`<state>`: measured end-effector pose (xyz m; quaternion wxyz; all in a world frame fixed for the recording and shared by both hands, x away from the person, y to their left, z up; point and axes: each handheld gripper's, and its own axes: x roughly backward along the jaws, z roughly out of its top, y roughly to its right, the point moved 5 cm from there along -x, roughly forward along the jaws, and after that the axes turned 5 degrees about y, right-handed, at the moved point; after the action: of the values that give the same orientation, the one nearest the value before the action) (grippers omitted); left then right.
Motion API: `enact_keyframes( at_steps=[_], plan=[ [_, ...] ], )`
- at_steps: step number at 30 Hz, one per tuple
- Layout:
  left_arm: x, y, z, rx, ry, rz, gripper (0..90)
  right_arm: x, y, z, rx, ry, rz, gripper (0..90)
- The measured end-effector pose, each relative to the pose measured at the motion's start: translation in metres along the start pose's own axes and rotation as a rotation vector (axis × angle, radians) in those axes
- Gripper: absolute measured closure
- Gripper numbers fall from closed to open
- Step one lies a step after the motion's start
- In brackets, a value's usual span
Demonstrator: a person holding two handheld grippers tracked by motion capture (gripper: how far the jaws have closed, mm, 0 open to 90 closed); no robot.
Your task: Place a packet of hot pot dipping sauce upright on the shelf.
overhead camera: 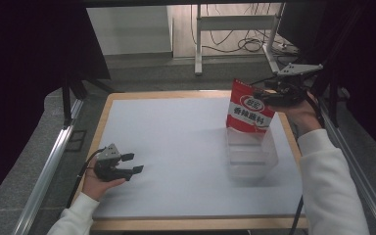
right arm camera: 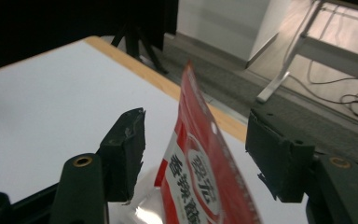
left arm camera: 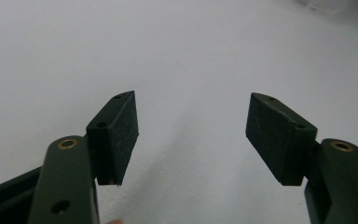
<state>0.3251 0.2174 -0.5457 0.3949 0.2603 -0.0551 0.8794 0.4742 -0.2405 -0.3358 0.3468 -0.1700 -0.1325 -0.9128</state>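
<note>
A red and white pouch with printed characters stands upright in a clear plastic box on the right side of the table, its top rising between the spread jaws of the right gripper, which do not touch it. The white tabletop has a wooden edge; beyond it are grey floor, a metal stand and loose cables. The left gripper rests near the front left, jaws spread and holding nothing.
</note>
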Motion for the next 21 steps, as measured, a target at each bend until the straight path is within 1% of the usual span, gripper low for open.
enact_keyframes(
  at_steps=[1, 2, 4, 5, 8, 9, 12, 15, 17, 18, 21],
  plan=[
    [0.0, -0.001, 0.0, -0.01, -0.002, 0.002, 34.0, 0.003, -0.006, 0.003, -0.005, 0.017, 0.001, 37.2],
    [0.001, -0.001, 0.0, -0.01, -0.001, 0.002, 34.0, 0.006, -0.013, 0.005, -0.011, 0.029, 0.002, 37.1],
    [0.002, 0.0, 0.0, -0.007, 0.004, -0.002, 34.0, 0.009, -0.027, 0.007, -0.013, 0.033, -0.006, 36.8],
    [0.003, 0.001, 0.0, -0.008, 0.006, -0.004, 34.0, 0.009, -0.034, 0.008, -0.013, 0.038, 0.0, 36.4],
    [0.003, 0.003, 0.0, -0.011, 0.009, -0.007, 34.0, 0.008, -0.064, 0.006, -0.012, 0.044, 0.049, 35.5],
    [0.003, 0.004, 0.0, -0.017, 0.004, -0.01, 34.0, 0.006, -0.071, 0.004, -0.013, 0.041, 0.059, 35.2],
    [0.003, 0.006, 0.0, -0.013, 0.006, -0.011, 34.0, -0.001, -0.097, -0.009, -0.018, 0.024, 0.106, 34.2],
    [0.003, 0.008, 0.0, -0.011, 0.009, -0.011, 34.0, -0.009, -0.12, -0.026, -0.034, 0.013, 0.157, 33.9],
    [0.002, 0.008, 0.0, -0.006, 0.008, -0.011, 34.0, -0.014, -0.133, -0.039, -0.055, 0.008, 0.183, 33.8],
    [0.002, 0.008, 0.0, -0.006, 0.008, -0.01, 34.0, -0.016, -0.139, -0.047, -0.074, 0.004, 0.194, 33.9],
    [0.001, 0.009, 0.0, -0.009, 0.005, -0.009, 34.0, -0.022, -0.152, -0.065, -0.089, -0.014, 0.222, 33.7]
  ],
)
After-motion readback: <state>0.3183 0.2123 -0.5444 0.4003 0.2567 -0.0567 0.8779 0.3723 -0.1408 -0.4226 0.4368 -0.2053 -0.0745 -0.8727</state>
